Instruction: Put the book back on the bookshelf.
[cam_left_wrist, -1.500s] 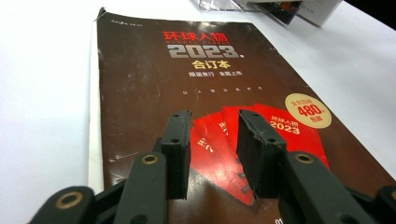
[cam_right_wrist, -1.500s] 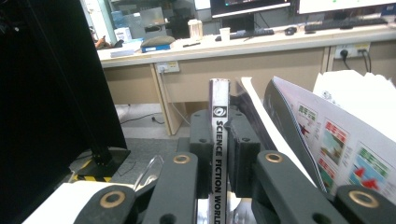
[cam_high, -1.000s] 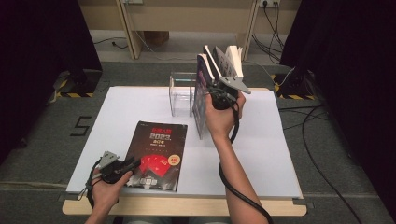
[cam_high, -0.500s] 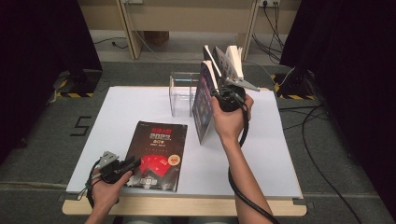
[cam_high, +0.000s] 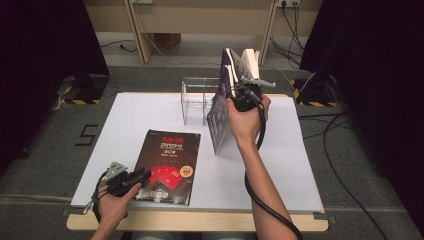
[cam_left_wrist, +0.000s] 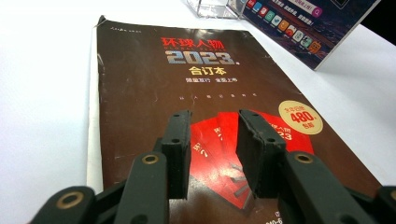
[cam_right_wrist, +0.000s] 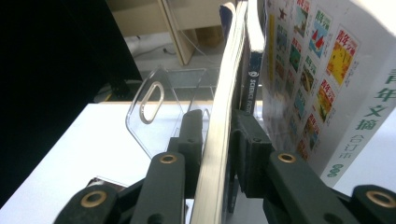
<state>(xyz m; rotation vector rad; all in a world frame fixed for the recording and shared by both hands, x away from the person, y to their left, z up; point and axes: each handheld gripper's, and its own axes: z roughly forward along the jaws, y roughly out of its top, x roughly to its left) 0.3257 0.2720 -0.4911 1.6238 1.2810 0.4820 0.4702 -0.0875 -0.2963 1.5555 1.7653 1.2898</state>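
We are showing bare forearms, with no sleeves reaching the wrists. We are carrying the left gripper (cam_high: 141, 176), a black body topped by a grey three-cornered plate, with a black cable looping from it beside the left hand (cam_high: 114, 202). The right gripper (cam_high: 235, 89) is wearing the same black body and grey plate, and its thick black cable is trailing along the forearm below the right hand (cam_high: 246, 120). Seen close in the gripper views, both are showing matt black link arms pinned with brass-coloured rivets, ending in blocky black pads (cam_left_wrist: 180, 149) whose edges are looking slightly rough, each side marked by small round screw holes.
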